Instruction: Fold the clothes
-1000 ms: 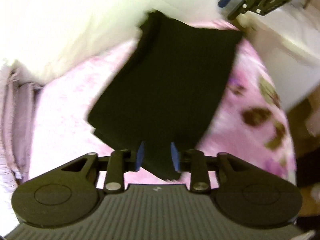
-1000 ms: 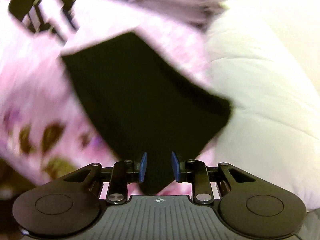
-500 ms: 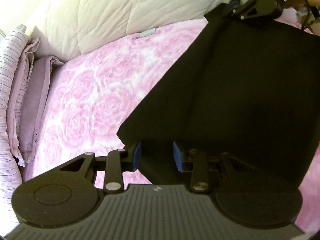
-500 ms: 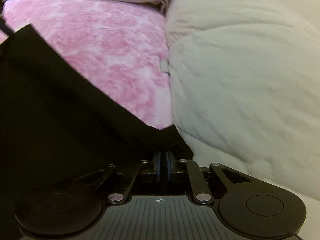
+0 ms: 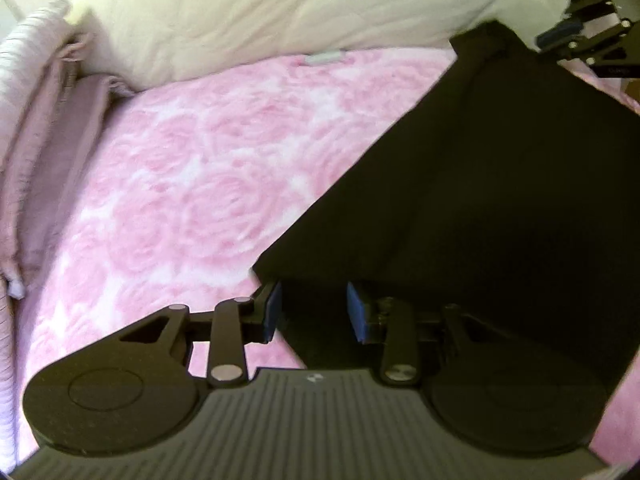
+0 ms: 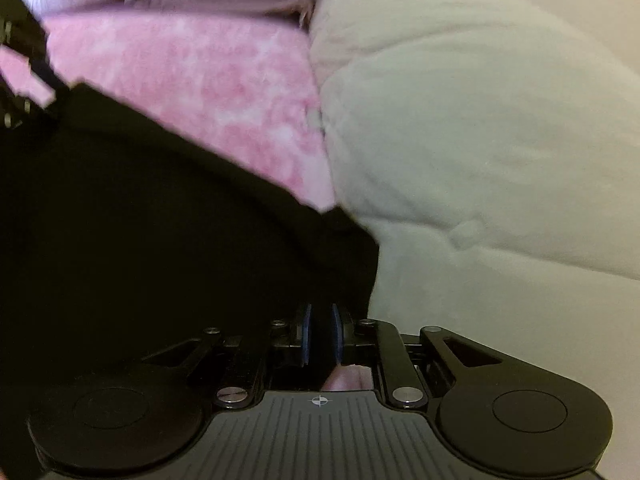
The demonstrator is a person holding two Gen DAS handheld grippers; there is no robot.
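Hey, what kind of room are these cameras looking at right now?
Most likely a bedroom, on a bed: a pink rose-patterned bedspread covers the surface, a cream quilted duvet is bunched along its far side, and mauve pillows lie stacked at one end.

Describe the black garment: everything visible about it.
The black garment is plain, matte dark cloth, no print or seams discernible. It lies spread as a flat, straight-edged panel on the pink rose-patterned bedspread, one corner reaching toward the cream quilt. The left gripper is open around its near edge; the right gripper looks almost closed at another corner.
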